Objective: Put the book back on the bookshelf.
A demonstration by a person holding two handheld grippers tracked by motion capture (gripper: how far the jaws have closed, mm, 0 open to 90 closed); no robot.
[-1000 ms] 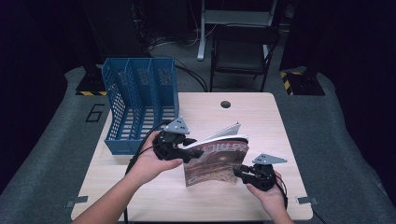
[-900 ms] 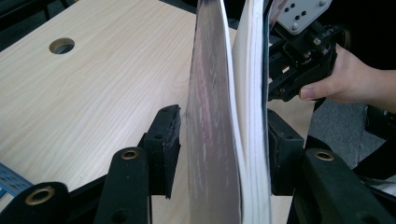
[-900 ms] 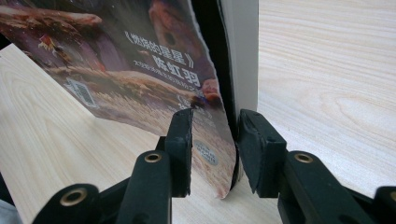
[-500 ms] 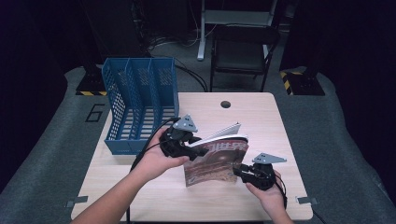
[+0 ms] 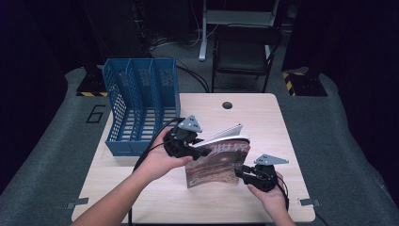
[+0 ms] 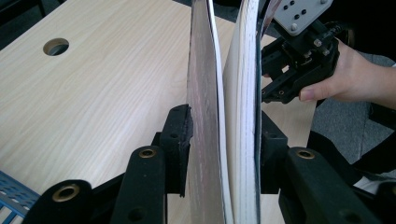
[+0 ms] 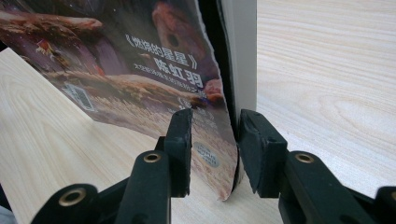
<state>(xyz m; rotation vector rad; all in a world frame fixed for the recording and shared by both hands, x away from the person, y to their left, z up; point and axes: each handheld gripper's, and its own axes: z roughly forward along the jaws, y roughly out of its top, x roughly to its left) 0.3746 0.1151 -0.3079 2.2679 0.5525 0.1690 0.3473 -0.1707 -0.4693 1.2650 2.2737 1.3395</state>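
Near the table's (image 5: 282,117) front edge, the magazine (image 5: 216,162) stands between both grippers, the left gripper (image 5: 200,149) having just closed onto its pages while the right gripper (image 5: 241,174) clamps its corner, and both should lift it evenly.

Your left gripper (image 5: 201,149) is a black, blocky unit with a grey three-cornered plate (image 5: 191,124) on top. A black cable (image 5: 157,136) loops out from it. Your right gripper (image 5: 241,174) is the same build, with its own grey plate (image 5: 271,159); seen from the left gripper view, that plate carries small dark screw holes. Each jaw is a matte black arm with a brass-ringed pivot hole (image 7: 152,157) and a thick black pad (image 6: 181,140). Your forearms are bare, no sleeves.
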